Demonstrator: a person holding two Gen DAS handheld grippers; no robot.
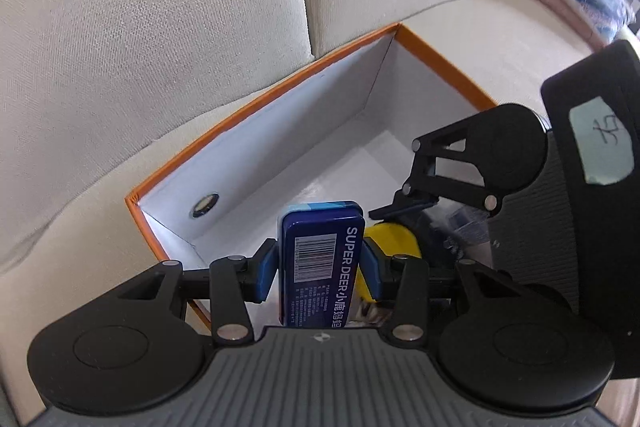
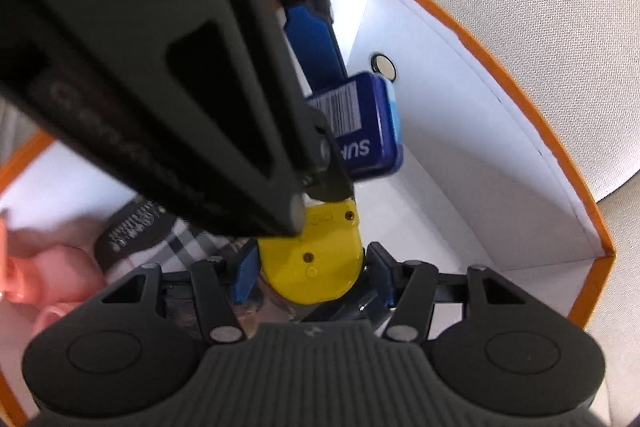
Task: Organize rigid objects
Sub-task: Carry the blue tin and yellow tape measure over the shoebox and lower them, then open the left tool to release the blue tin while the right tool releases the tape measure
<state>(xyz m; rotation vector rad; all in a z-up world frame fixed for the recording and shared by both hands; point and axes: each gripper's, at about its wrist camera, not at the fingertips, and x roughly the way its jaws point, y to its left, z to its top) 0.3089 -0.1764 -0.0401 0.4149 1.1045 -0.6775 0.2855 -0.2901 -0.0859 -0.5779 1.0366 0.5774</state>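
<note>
Cream sofa (image 1: 460, 39), orange-edged box (image 1: 440, 61) on seat

Open white floor is left toward the far corner of the orange-rimmed box (image 1: 256, 99), while its near end is crowded by a pink object (image 2: 36, 259) and a plaid item (image 2: 192, 243).

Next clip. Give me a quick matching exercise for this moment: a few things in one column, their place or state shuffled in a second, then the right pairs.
Things:
1. blue tin
2. yellow object
3. orange-edged box
4. round metal disc

Place or state:
A. sits on the cream sofa, open at the top
B. clamped in the left gripper
C. set in the box's white end wall
D. between the fingers of the right gripper

Pairs: 1-B, 2-D, 3-A, 4-C
</note>
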